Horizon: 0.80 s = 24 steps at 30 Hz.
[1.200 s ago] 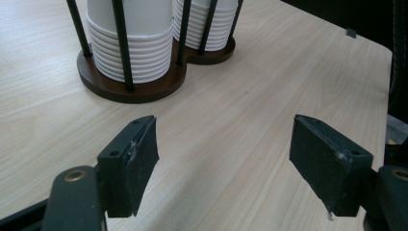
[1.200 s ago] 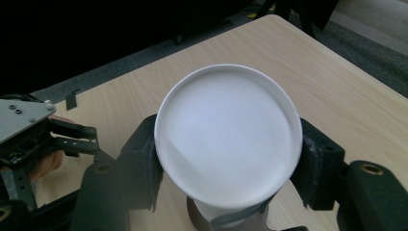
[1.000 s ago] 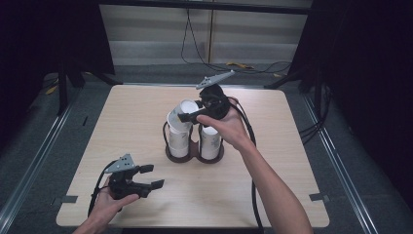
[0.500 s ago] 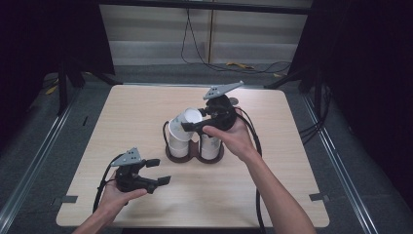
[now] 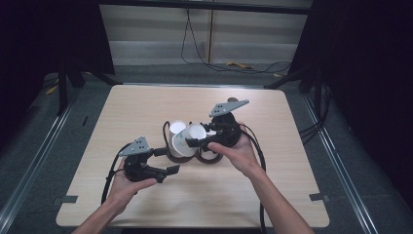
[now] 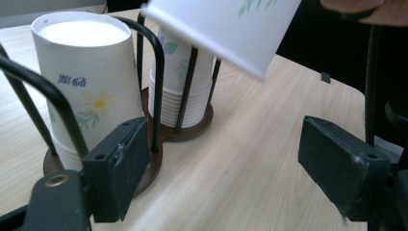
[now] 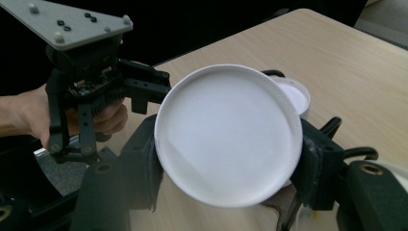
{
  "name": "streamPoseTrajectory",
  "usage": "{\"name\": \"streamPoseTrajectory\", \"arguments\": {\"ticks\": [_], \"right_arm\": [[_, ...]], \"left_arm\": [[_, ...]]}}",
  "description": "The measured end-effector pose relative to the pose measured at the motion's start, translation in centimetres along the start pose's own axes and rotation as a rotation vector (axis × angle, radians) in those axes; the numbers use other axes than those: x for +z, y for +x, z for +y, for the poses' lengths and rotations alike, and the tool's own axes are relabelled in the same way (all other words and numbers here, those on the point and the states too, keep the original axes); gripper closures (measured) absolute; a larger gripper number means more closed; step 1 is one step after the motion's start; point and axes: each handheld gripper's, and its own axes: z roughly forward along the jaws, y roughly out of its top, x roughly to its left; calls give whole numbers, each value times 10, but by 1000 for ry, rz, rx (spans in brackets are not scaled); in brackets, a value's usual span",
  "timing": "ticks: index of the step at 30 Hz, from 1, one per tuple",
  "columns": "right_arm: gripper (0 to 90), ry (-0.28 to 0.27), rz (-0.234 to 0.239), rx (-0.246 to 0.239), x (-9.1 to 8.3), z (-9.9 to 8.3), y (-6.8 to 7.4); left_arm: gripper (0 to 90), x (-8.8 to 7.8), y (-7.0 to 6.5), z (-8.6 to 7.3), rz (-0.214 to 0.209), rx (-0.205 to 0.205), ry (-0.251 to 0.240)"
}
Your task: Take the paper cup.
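Light wooden table [image 5: 146, 105] on grey floor [image 5: 370, 161], dark surroundings.

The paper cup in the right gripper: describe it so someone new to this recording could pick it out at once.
Start at the wooden table and find the dark wire cup holder near its middle, with stacks of upside-down paper cups in it. Just above the holder, the right gripper clamps one paper cup. Unlike the stacked cups, it lies tilted on its side, lifted free of the holder.

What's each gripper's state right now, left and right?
Left gripper: open, jaws have just been opening, nothing between them.
Right gripper: shut on a white paper cup, held tilted above the cup holder.
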Motion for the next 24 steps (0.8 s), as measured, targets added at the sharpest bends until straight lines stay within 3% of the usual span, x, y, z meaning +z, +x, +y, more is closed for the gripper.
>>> {"name": "streamPoseTrajectory", "arguments": {"ticks": [4, 7, 20, 24], "right_arm": [[374, -12, 8, 31, 0, -13, -2], [374, -29, 16, 51, -1, -25, -2], [374, -63, 50, 95, 4, -55, 4], [374, -46, 62, 96, 9, -60, 5]], "left_arm": [[171, 4, -1, -3, -7, -14, -16], [165, 6, -3, -6, -6, 1, 1], [159, 10, -8, -12, -50, 16, 15], [158, 10, -8, -11, -49, 13, -1]]}}
